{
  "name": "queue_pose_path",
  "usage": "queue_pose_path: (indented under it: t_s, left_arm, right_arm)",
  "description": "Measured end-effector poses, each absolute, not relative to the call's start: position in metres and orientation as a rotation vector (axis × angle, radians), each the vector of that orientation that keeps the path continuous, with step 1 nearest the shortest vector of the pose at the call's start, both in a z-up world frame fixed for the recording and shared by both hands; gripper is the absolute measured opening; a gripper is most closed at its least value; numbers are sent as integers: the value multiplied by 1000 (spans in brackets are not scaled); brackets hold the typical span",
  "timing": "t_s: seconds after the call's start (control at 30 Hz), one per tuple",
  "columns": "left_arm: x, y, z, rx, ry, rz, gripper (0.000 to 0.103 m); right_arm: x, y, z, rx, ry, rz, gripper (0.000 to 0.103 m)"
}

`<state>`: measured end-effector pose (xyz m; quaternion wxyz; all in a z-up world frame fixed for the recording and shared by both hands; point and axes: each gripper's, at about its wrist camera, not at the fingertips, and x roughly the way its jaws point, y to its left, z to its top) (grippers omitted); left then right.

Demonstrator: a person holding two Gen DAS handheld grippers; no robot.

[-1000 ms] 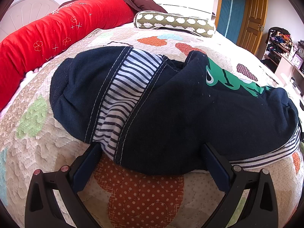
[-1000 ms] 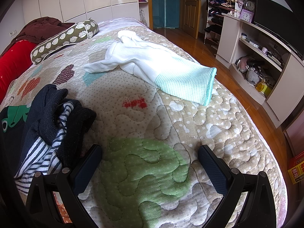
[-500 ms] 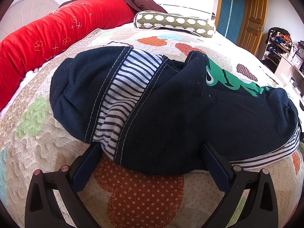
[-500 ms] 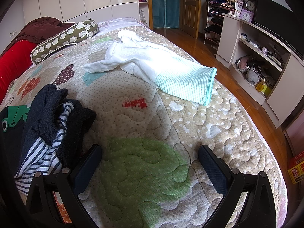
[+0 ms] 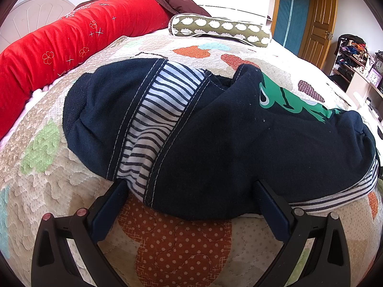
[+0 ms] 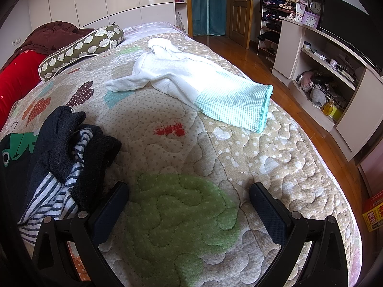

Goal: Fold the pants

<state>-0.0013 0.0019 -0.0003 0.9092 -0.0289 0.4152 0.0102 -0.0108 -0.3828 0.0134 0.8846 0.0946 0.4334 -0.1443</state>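
Dark navy pants with a blue-and-white striped side band and a green print lie bunched on the quilted bedspread. My left gripper is open at their near edge, its fingers flanking the fabric without holding it. In the right wrist view the pants' crumpled end shows at the left. My right gripper stands open over a green patch of the bedspread, just right of that end, with nothing between its fingers.
A white and mint knitted garment lies farther up the bed. A patterned bolster and a red rolled duvet line the far side. The bed's right edge drops to a wooden floor, with shelving beyond.
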Motion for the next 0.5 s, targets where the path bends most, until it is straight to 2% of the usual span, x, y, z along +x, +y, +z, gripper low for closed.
queue_pose_path:
  t_s: [0.5]
  left_arm:
    - [-1, 3, 0, -63, 856, 20, 103]
  right_arm:
    - [-11, -383, 13, 197, 901, -300, 103]
